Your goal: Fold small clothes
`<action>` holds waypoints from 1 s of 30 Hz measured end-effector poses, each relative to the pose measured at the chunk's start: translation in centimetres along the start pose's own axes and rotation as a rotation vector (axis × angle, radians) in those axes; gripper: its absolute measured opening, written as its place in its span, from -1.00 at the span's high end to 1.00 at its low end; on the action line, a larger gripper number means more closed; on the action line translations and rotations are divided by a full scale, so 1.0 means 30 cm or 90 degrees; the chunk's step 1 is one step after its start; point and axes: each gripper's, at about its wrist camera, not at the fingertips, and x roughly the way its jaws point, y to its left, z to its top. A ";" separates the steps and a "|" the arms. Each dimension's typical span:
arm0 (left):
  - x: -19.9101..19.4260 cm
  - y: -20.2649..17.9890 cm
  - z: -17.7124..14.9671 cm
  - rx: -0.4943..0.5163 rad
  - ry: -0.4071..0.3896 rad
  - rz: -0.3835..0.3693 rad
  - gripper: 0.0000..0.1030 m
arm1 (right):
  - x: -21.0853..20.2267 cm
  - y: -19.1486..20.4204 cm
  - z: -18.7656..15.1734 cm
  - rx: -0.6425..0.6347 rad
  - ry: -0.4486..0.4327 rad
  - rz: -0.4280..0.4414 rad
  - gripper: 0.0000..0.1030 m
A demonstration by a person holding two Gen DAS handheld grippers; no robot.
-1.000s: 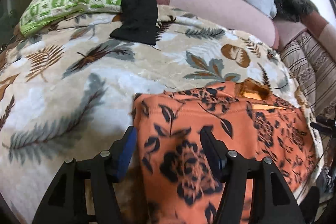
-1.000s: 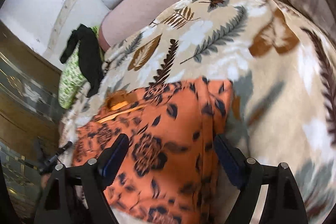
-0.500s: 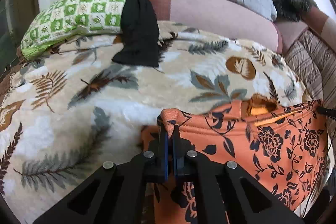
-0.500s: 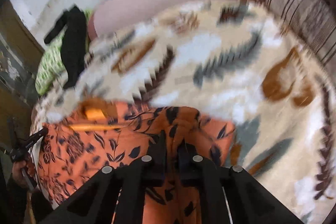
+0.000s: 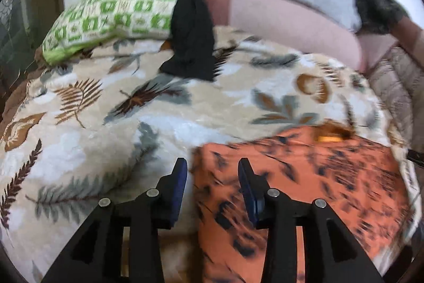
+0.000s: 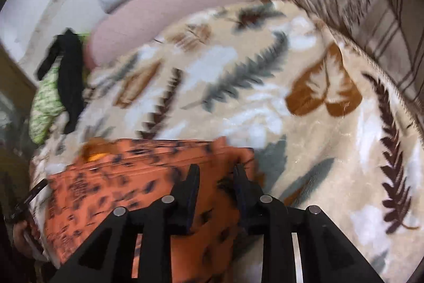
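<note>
Our left gripper (image 5: 212, 171) has its fingers partly apart. They have just been opening, and nothing is pinched between them now. The near left corner of the orange flowered garment (image 5: 304, 177) lies under the gap, and the blue pads do not press on it. Our right gripper (image 6: 216, 174) also has its fingers a little apart, and these too have just been opening. The garment's right corner (image 6: 235, 153) sits between them, a bit bunched up. It looks let go, but the blur makes that hard to tell for sure.

The garment lies on the bed, spread over a fluffy leaf-print blanket (image 5: 106, 123), at the near edge close to us. Its far edge makes a fairly straight line, and a small yellow-orange patch (image 5: 331, 135) shows near the far side.

We think this cloth is thin, soft and very light. It will flop and bend wherever we lift it, so it will not keep its shape. It may cling a little to the fuzzy blanket and drag. It will not break. The best places to take hold are the two corners, or the hem near them, one in each gripper, pinching both layers so the fold stays even.

Farther off, a black cloth (image 5: 190, 25) hangs over a green checked pillow (image 5: 114, 12).
</note>
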 end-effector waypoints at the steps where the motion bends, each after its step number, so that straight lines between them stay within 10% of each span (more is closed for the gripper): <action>1: -0.045 -0.031 -0.025 0.009 -0.007 -0.012 -0.02 | -0.038 0.031 -0.022 -0.001 0.002 0.047 0.25; 4: -0.115 -0.109 -0.111 0.027 -0.013 -0.037 -0.28 | -0.062 0.105 -0.110 -0.002 0.033 0.173 -0.75; 8: 0.018 -0.120 -0.248 0.017 0.081 -0.010 -0.27 | 0.063 0.005 -0.242 0.074 0.080 0.115 -0.73; 11: 0.009 -0.091 -0.258 0.008 0.075 0.030 -0.06 | 0.024 -0.130 -0.273 0.240 0.039 0.141 -0.34; 17: -0.178 -0.106 -0.269 -0.012 0.005 -0.022 -0.24 | -0.123 0.015 -0.338 0.137 0.020 0.225 -0.52; 21: -0.035 -0.063 -0.358 -0.027 0.129 0.036 -0.32 | 0.005 -0.070 -0.464 0.204 0.093 0.185 -0.39; 30: -0.236 -0.102 -0.302 -0.021 0.003 0.010 -0.30 | -0.229 -0.071 -0.517 0.254 0.016 0.181 -0.51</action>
